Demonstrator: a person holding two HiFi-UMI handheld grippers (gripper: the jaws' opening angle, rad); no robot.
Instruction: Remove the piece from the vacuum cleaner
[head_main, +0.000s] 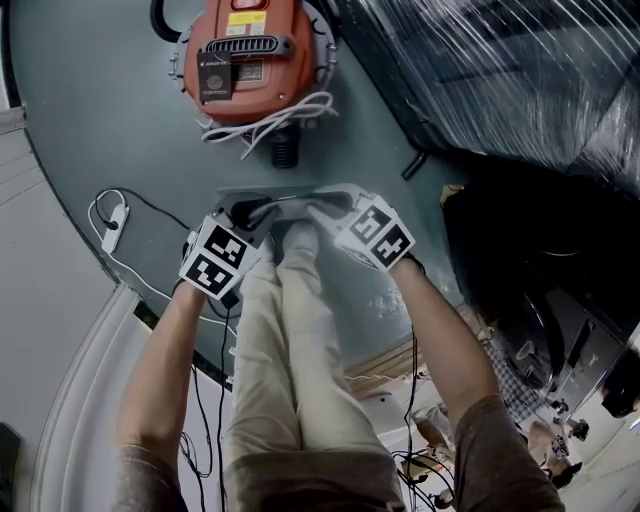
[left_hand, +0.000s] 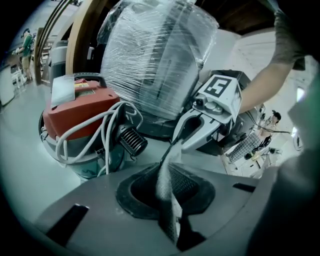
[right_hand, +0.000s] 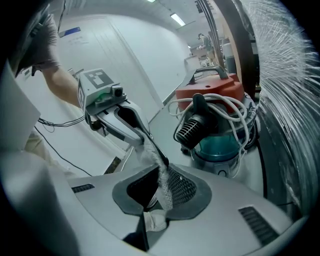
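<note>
The red vacuum cleaner (head_main: 250, 50) stands on the grey floor ahead of me, its white cord (head_main: 270, 120) looped over a black ribbed hose port (head_main: 284, 150). Between my knees and the cleaner I hold a thin, pale mesh strip (head_main: 288, 203), apart from the machine. My left gripper (head_main: 250, 212) is shut on one end and my right gripper (head_main: 320, 208) on the other. In the left gripper view the strip (left_hand: 167, 170) runs from my own jaws (left_hand: 167, 197) up to the right gripper (left_hand: 182, 140). In the right gripper view the strip (right_hand: 161, 177) leads to the left gripper (right_hand: 145, 137).
A large bulk wrapped in clear plastic film (head_main: 500, 70) stands to the right of the vacuum cleaner (left_hand: 80, 115). A white cable with a small plug (head_main: 112, 225) lies on the floor at left, and black cables trail near my feet. My legs in beige trousers (head_main: 290, 350) fill the middle.
</note>
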